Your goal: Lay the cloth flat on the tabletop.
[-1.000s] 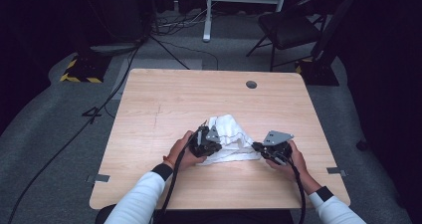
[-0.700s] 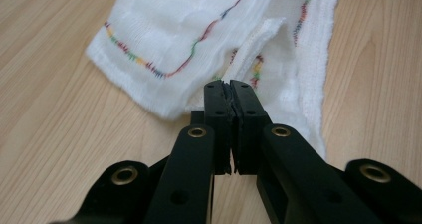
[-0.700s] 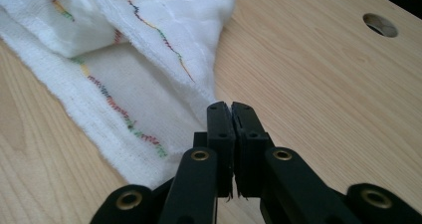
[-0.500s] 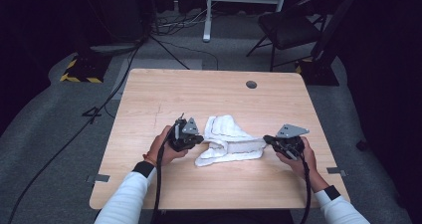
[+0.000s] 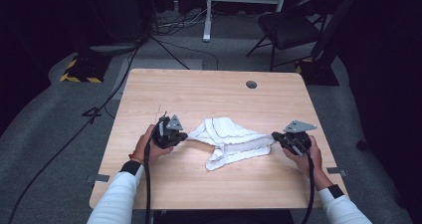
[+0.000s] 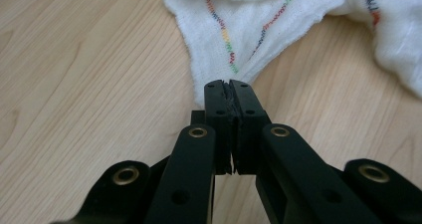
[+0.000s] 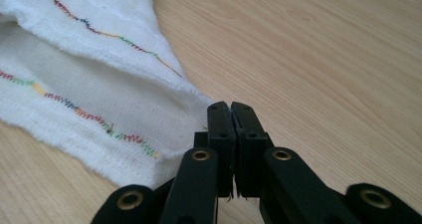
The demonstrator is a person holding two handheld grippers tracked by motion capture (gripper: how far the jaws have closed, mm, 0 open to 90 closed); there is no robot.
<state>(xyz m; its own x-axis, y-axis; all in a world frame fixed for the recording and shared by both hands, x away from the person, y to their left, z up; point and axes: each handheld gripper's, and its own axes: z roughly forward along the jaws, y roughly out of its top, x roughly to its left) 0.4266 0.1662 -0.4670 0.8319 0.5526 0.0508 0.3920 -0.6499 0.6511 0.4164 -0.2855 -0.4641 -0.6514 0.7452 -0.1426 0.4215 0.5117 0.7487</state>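
White cloth [image 5: 230,140], mid-table: left gripper [image 5: 180,136] and right gripper [image 5: 275,136] each clamped on opposite corners. Spread evenly outward, keeping tension low and level.

We're in a lab or recording studio: black curtains all round, grey carpet, one bare wooden table [image 5: 214,94] with a cable hole [image 5: 251,84], cables [image 5: 176,27] on the floor, hazard-taped stand base [image 5: 79,72], folding chair [image 5: 286,27].

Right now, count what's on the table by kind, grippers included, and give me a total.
White cloth: 1
Left gripper, shut on the cloth: 1
Right gripper, shut on the cloth: 1
Total: 3
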